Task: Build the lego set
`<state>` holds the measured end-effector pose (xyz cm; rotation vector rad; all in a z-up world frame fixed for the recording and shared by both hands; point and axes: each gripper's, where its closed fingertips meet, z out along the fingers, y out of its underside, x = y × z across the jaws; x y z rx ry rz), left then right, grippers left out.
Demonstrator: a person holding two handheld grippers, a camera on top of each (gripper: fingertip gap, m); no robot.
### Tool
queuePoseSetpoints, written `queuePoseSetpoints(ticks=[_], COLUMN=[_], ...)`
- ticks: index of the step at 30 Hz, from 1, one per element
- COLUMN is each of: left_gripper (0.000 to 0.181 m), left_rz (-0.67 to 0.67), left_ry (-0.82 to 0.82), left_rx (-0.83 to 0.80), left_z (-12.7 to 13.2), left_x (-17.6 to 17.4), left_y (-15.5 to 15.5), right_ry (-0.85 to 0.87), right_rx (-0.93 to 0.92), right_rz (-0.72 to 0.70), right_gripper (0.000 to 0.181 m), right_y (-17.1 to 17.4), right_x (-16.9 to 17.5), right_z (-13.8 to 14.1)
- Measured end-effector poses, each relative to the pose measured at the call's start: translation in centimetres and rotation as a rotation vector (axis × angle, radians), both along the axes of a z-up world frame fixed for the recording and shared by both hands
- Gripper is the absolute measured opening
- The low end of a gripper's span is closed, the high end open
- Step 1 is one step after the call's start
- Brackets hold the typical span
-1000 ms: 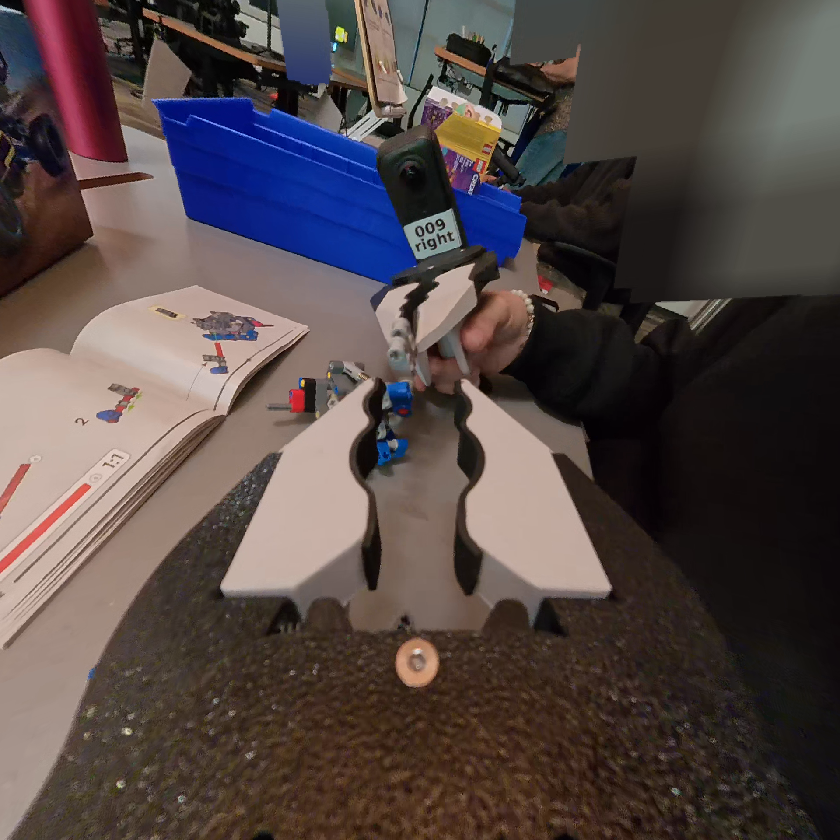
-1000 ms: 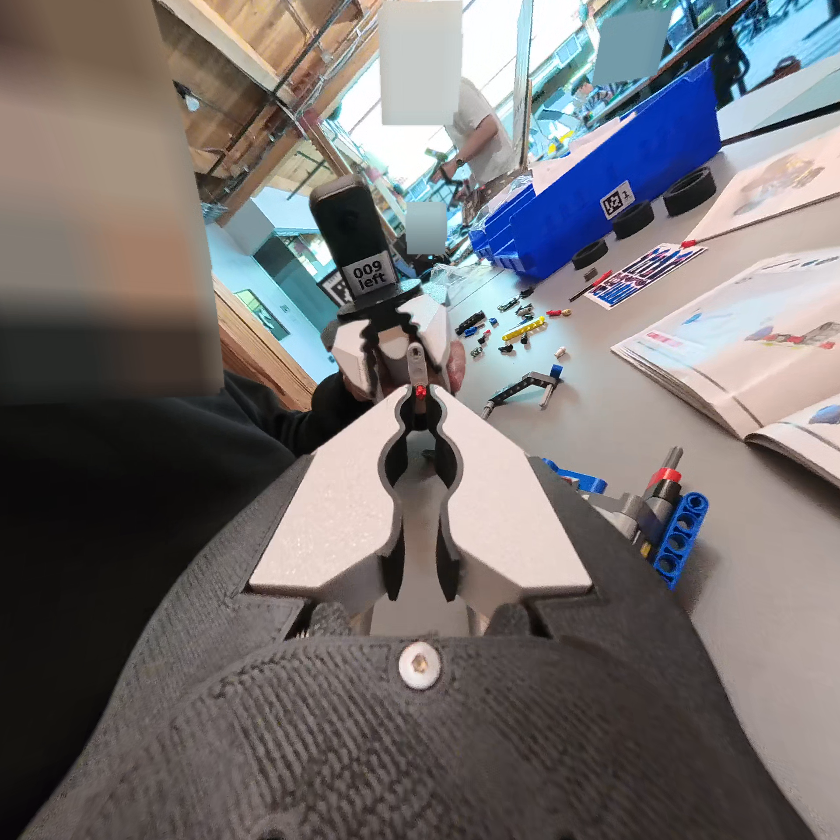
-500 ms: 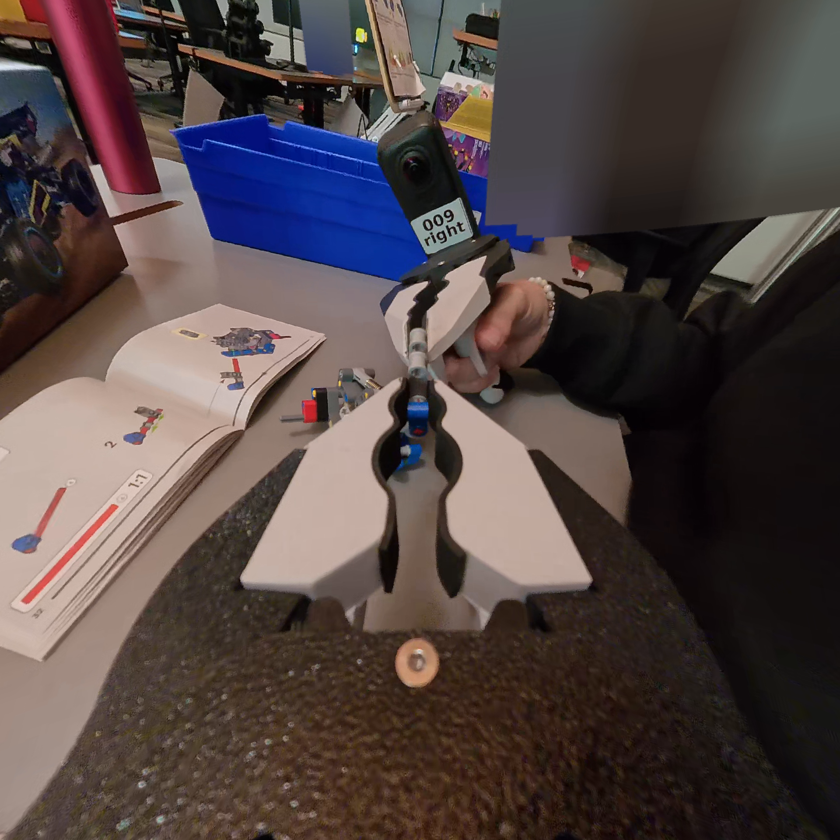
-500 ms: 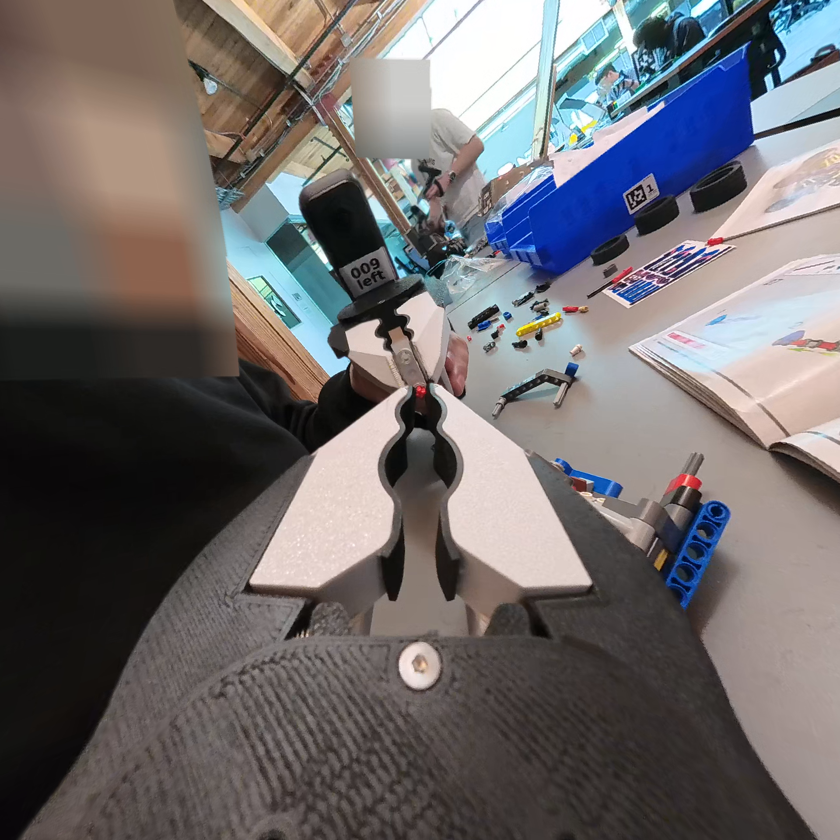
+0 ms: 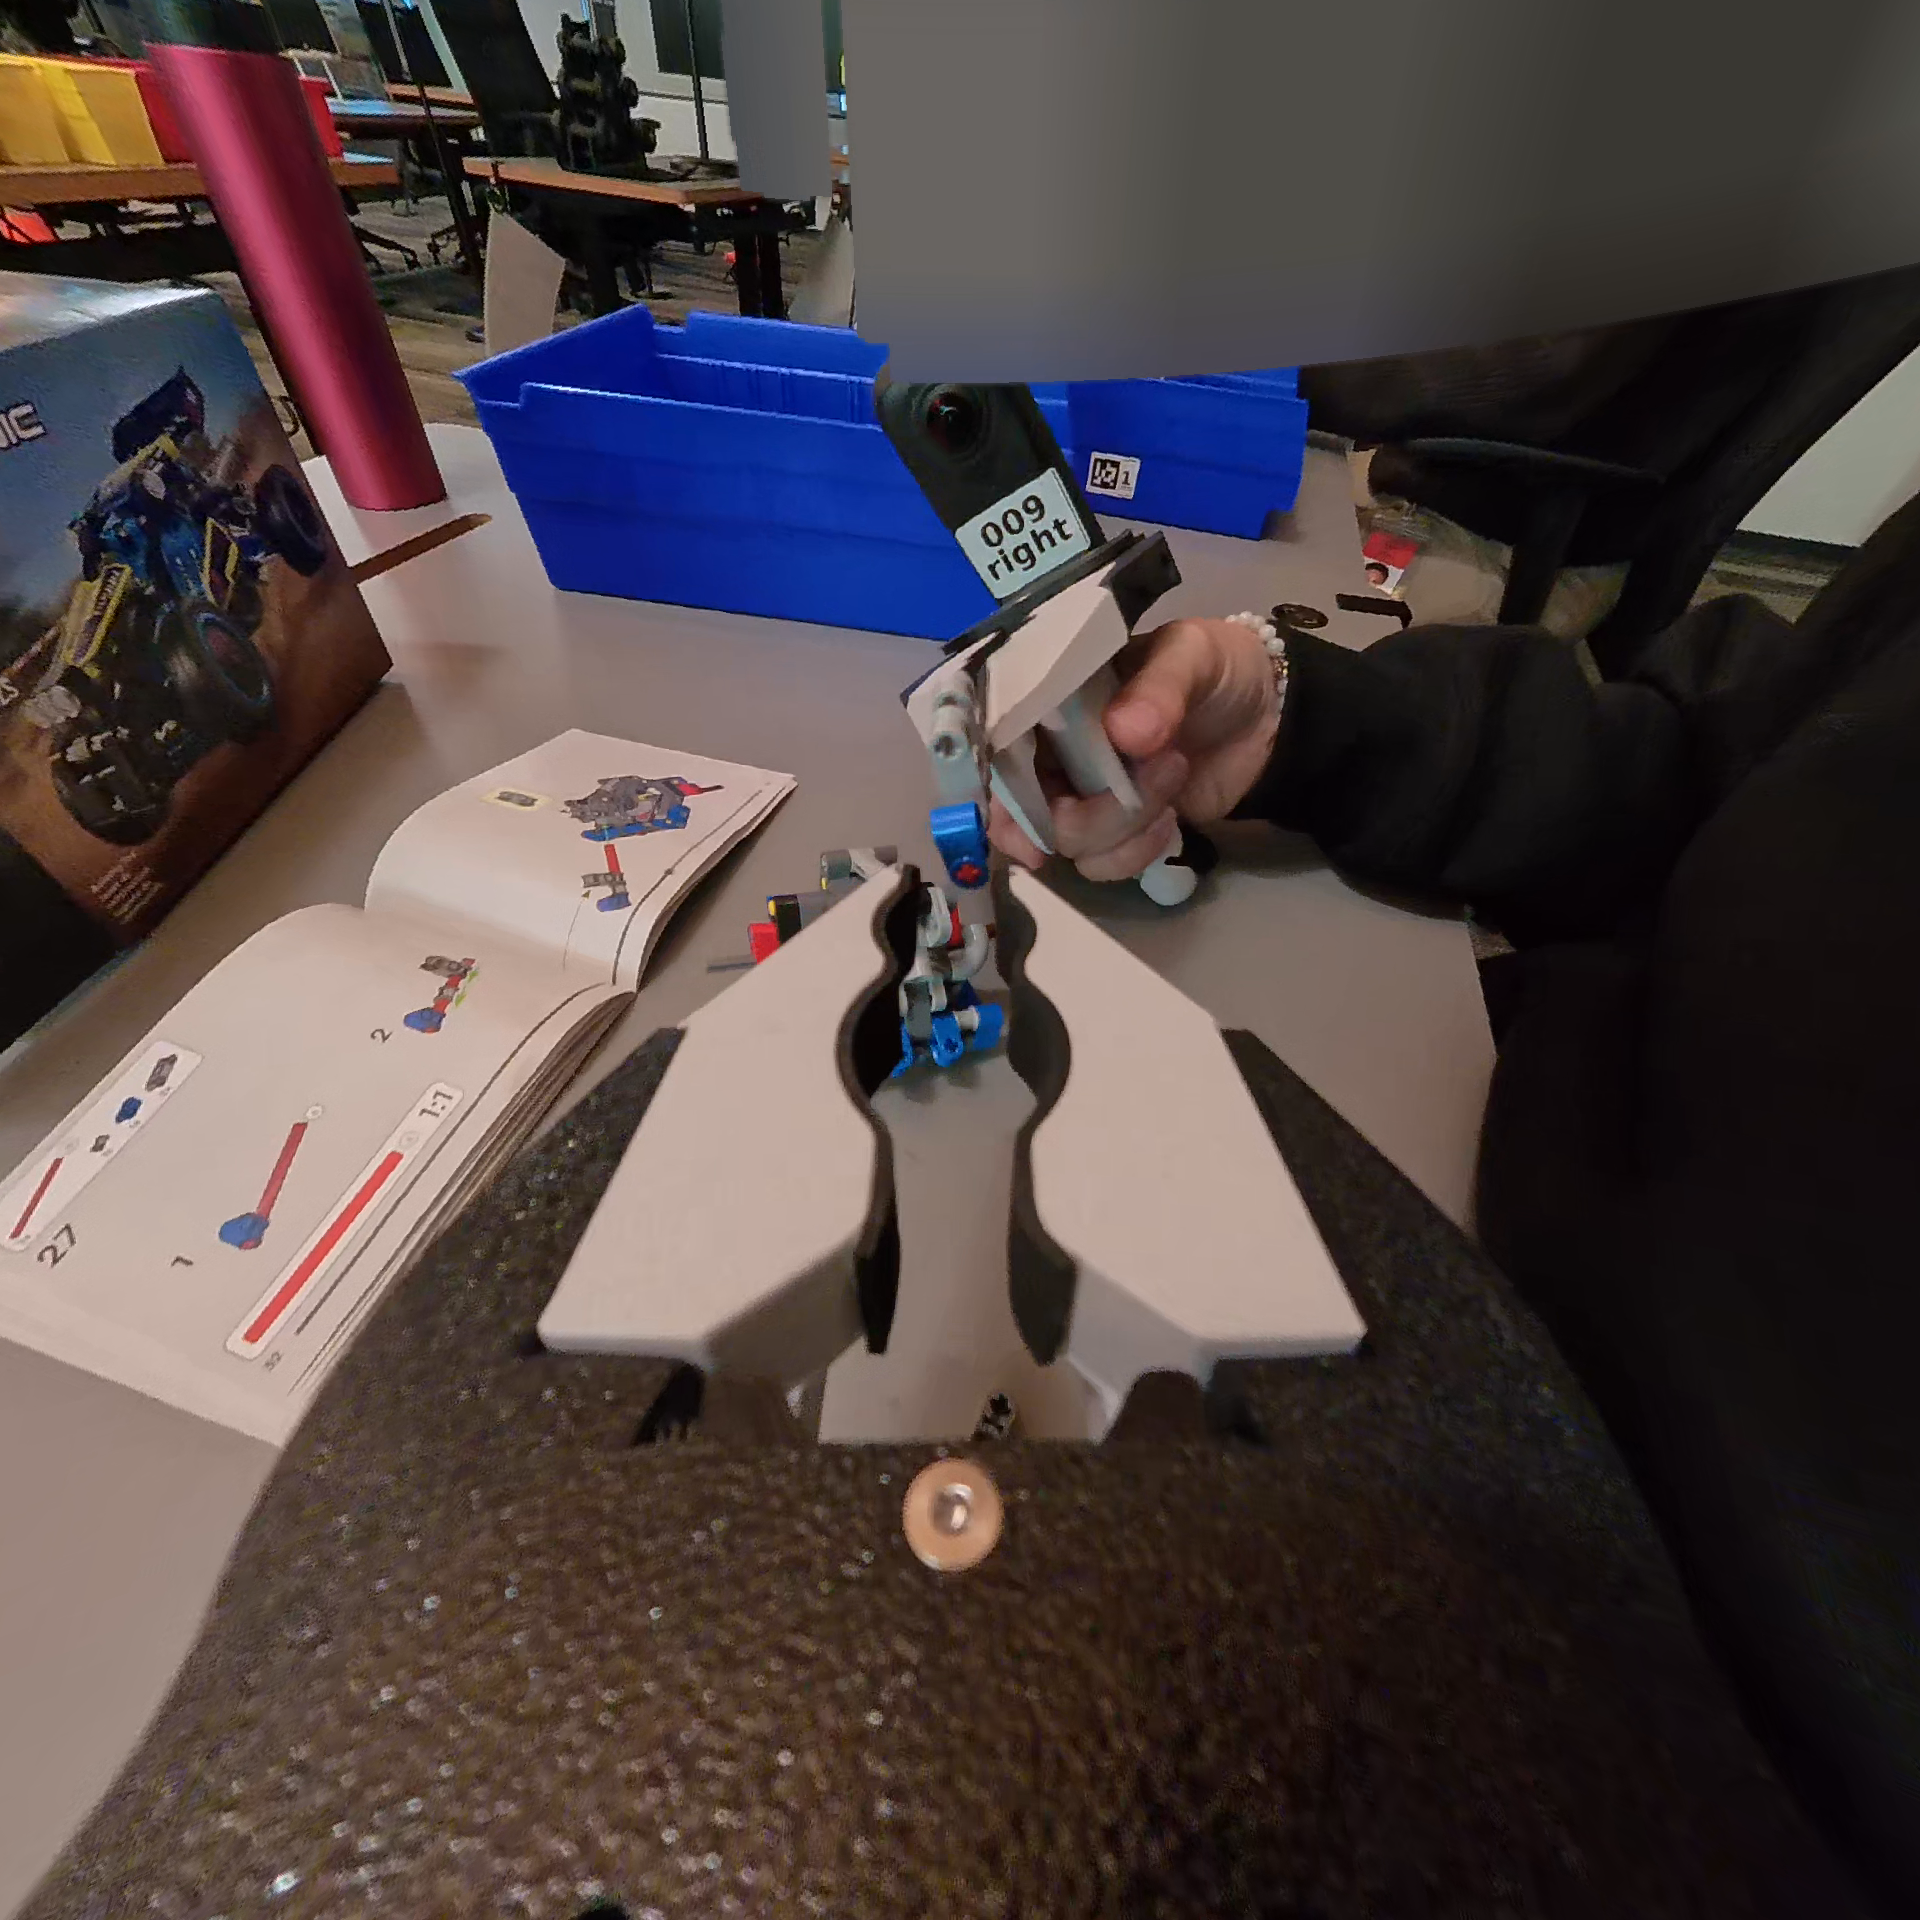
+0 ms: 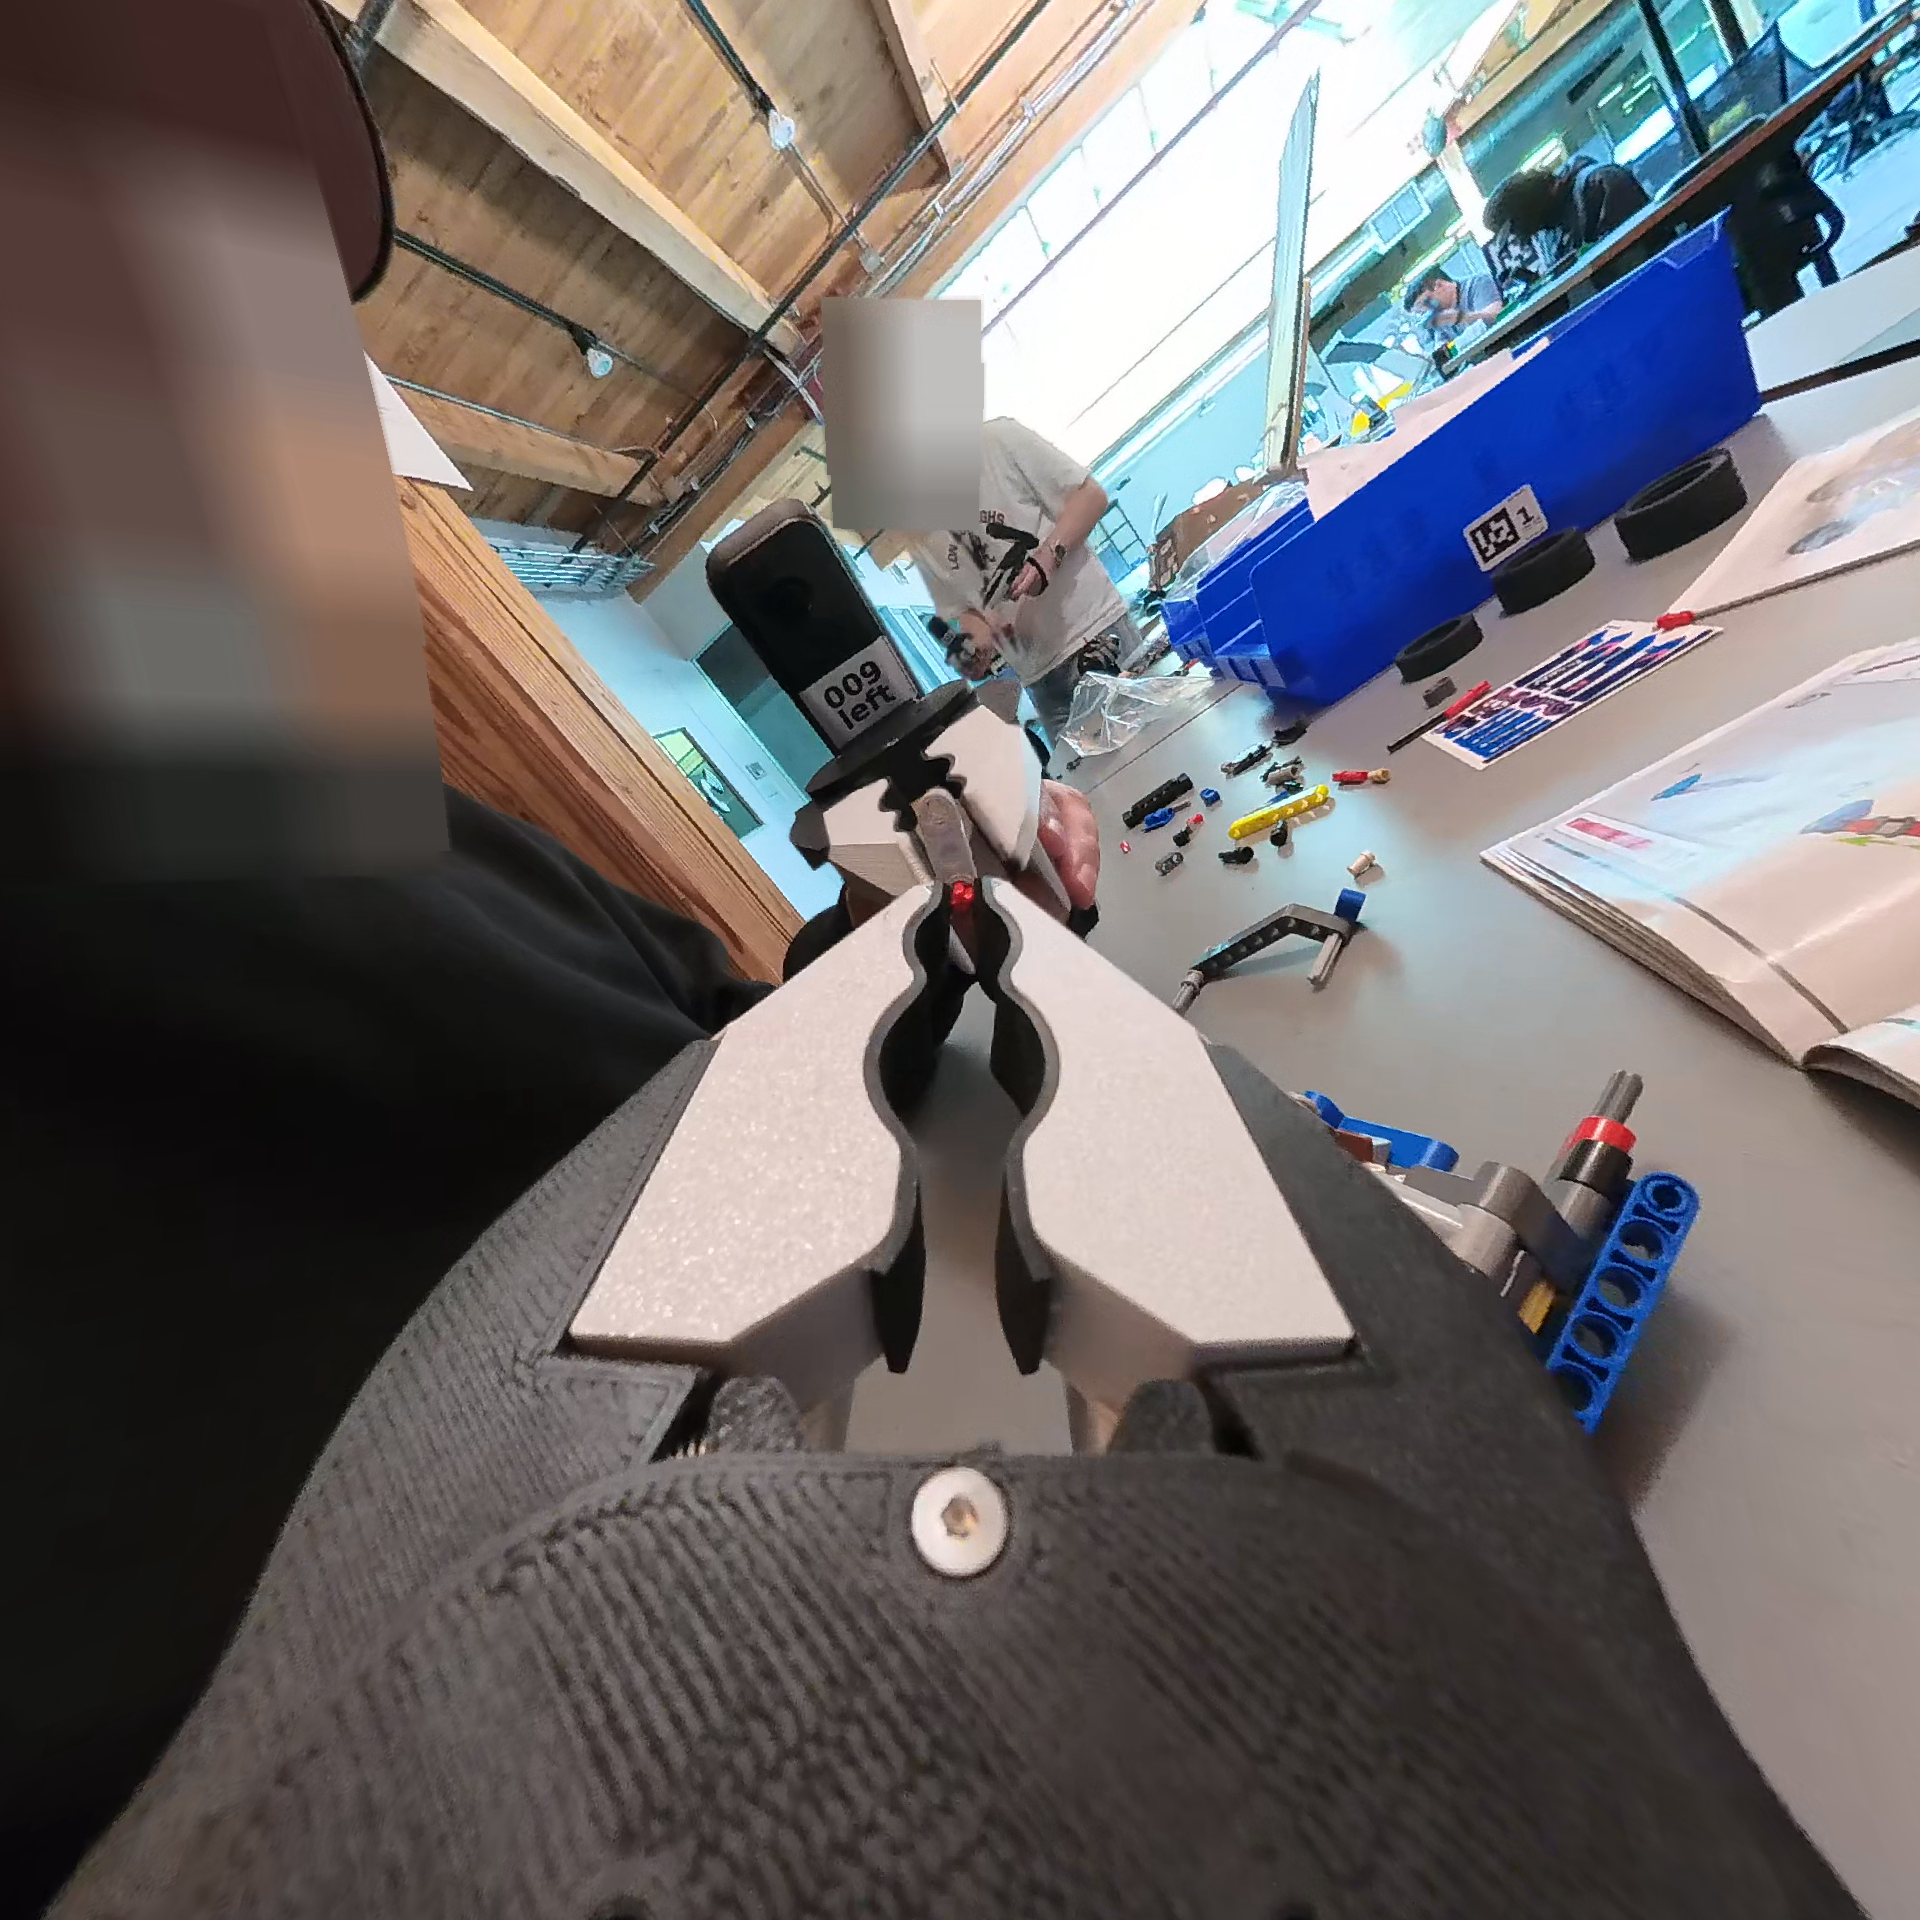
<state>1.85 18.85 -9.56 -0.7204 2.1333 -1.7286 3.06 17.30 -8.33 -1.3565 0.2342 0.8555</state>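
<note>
My right gripper [image 6: 961, 902] is shut on a short grey beam [image 6: 945, 836] with a red pin at its end. In the left wrist view that beam [image 5: 948, 732] hangs from the right gripper [image 5: 971, 717] with a blue connector [image 5: 958, 840] on its lower end. My left gripper [image 5: 956, 888] sits just below the connector, jaws a little apart and holding nothing. A part-built blue and grey assembly [image 5: 940, 1003] lies on the table behind the gap. It also shows in the right wrist view [image 6: 1605, 1262]. The left gripper [image 6: 930, 821] faces the right one.
An open instruction booklet [image 5: 364, 1039] [image 6: 1714, 883] lies beside the work. A blue bin [image 5: 727, 468] [image 6: 1507, 468], the set's box [image 5: 135, 623] and a magenta cylinder [image 5: 301, 281] stand behind. Loose pieces [image 6: 1273, 816], a grey frame [image 6: 1273, 935], black tyres [image 6: 1543, 571] and a sticker sheet [image 6: 1558, 686] lie on the table. The tips of both grippers are at nearly the same place.
Half a second ago my left gripper was shut on the blue connector. It has opened and dropped slightly; the connector stays on the beam in the right gripper.
</note>
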Motion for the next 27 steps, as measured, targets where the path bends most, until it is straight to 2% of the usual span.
queuePoseSetpoints(ticks=[9,16,27], left_gripper=[0.005,0.004,0.004], left_rz=[-0.024,-0.020,-0.031], left_ry=[0.017,0.010,0.023], left_rx=[-0.045,0.010,0.020], left_z=[0.34,-0.34,-0.37], left_x=[-0.29,-0.26,-0.41], left_y=[-0.34,-0.40,-0.41], right_ry=[-0.015,-0.086,-0.085], right_rx=[0.007,-0.017,-0.028], right_rz=[0.006,-0.017,0.004], right_gripper=[0.002,0.002,0.002], right_y=[0.04,-0.04,-0.18], right_x=[-0.24,-0.16,-0.34], right_z=[0.06,-0.22,-0.38])
